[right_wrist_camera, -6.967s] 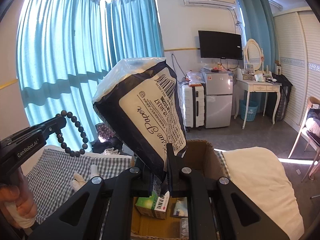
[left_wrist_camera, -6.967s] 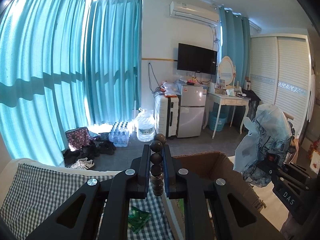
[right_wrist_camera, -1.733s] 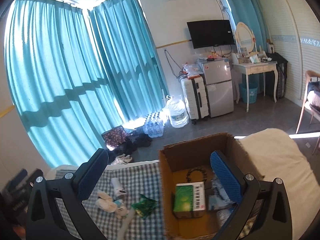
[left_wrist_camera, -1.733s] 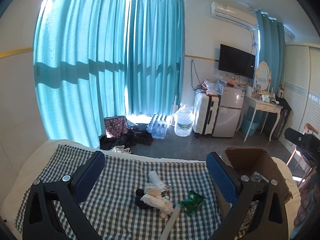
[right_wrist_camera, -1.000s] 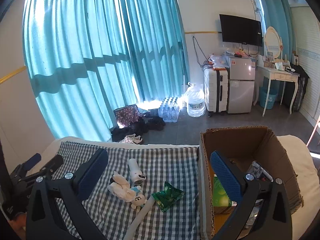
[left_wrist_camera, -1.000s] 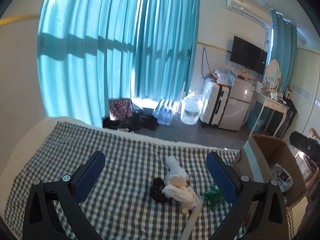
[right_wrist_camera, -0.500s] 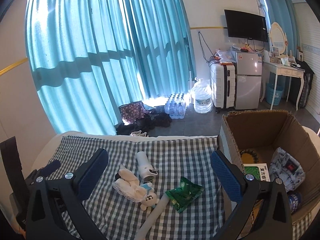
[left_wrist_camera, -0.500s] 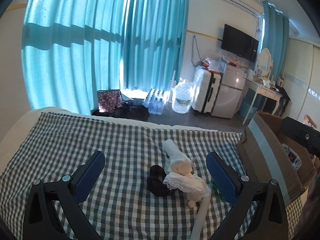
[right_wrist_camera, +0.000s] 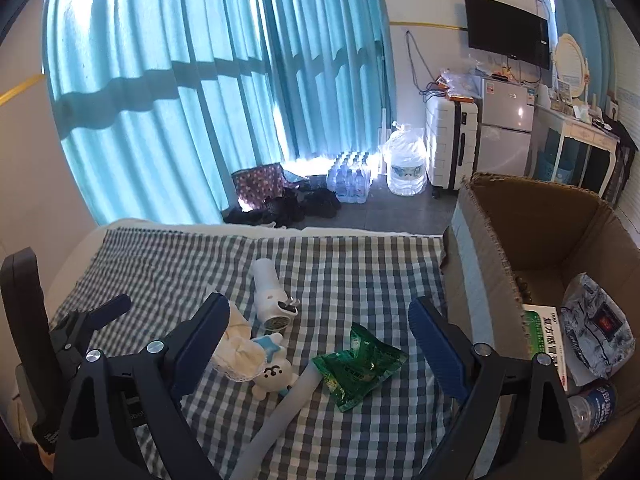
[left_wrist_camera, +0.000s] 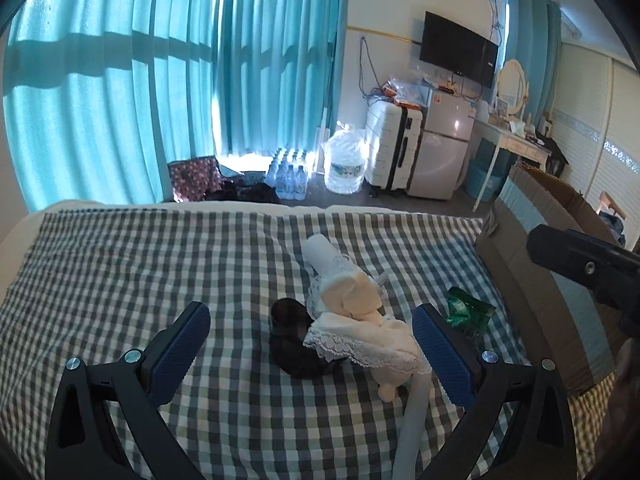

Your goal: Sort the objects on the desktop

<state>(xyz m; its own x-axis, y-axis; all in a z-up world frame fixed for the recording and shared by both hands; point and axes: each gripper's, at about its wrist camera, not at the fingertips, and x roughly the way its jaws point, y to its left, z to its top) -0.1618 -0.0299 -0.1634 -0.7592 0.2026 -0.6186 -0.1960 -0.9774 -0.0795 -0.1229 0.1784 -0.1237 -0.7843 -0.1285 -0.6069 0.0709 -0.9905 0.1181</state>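
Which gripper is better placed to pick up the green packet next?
Probably the right gripper. The green packet lies between its closing jaws, not yet touched, beside the cardboard box. The left gripper frames the plush toy instead, with the packet outside its right finger.

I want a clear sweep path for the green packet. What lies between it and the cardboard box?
Only bare checked cloth: the right wrist view shows nothing on the strip between the green packet and the cardboard box. The right claw's blue pad hangs over that strip.
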